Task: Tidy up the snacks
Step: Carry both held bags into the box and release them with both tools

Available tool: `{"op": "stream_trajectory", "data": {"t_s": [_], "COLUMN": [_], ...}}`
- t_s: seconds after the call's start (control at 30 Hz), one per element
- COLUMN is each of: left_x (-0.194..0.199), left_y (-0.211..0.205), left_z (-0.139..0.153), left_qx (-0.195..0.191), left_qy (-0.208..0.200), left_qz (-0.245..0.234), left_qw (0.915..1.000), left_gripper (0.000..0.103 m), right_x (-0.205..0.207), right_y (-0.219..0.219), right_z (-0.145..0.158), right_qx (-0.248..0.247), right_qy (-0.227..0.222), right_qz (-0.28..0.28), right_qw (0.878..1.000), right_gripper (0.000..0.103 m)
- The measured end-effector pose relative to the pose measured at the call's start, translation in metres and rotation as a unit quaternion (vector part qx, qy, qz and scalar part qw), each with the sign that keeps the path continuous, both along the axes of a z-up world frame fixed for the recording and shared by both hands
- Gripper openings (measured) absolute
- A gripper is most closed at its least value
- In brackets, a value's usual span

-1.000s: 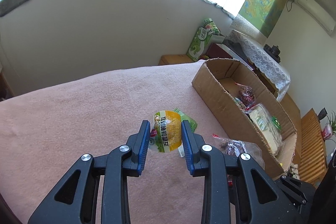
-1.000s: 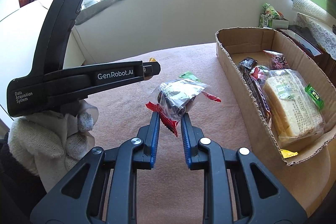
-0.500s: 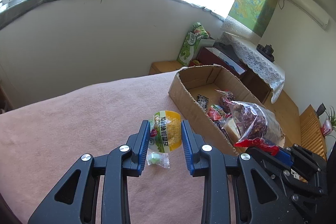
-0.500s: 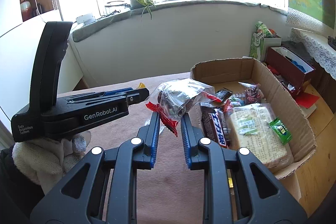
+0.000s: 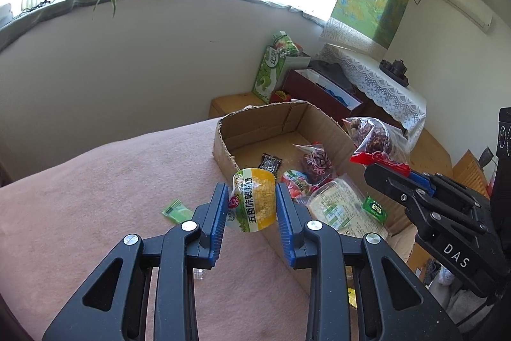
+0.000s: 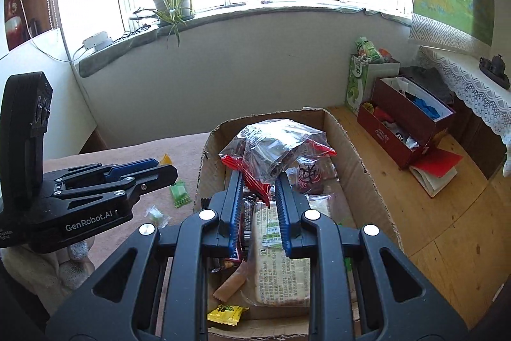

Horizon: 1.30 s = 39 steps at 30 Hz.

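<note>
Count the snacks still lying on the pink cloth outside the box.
2 visible: a green packet beside the cardboard box, and a small clear-wrapped candy nearer the left gripper. The grippers may hide others.

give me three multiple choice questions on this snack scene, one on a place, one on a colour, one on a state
1. Where does the small green sachet lie?
A. on the pink cloth, outside the box
B. inside the cardboard box
C. on the windowsill

2. What colour is the sealed edge of the clear bag in the right gripper?
A. blue
B. red
C. white

3. What is the left gripper doing?
A. standing open with nothing in it
B. shut on the yellow snack pack
C. shut on the bread

Key: 1 A, the sachet rests on the pink cloth left of the cardboard box. 2 B, a red strip runs along the bag's edge. 3 B, the yellow snack pack sits clamped between its blue pads.
</note>
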<state>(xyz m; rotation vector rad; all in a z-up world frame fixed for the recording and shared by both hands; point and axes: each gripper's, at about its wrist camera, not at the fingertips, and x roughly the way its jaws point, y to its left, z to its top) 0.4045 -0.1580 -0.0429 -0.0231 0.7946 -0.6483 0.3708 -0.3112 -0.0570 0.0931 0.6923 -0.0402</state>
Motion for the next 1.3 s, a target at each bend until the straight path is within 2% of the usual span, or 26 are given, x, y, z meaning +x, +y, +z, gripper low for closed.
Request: {"op": "stream_trajectory", "data": {"t_s": [0.63,1.0,1.3], "left_x": [0.004,0.004,0.003], "left_y": [-0.045,-0.052,-0.052], "left_z": [0.002,0.0,0.001], "left_qx": [0.016,0.022,0.022], "left_qy": [-0.01,-0.007,-0.007], "left_qz": [-0.021,-0.032,-0.024], "left_qw": [0.9996,0.9992,0.9995], "left_gripper": [0.028,0.031,0.033], "right_x": [0.049,0.056,0.056], "right_y": [-0.036,-0.042,-0.039], "right_z": [-0.014,-0.019,-0.018], "right_qx": [0.0,0.006,-0.007], "right_qy": [0.029,0.037,0.037], "right_qz": [0.007,0.004,-0.001], "right_qw": [1.0,0.999,0.999], "right_gripper": [0.021,0.023,0.023]}}
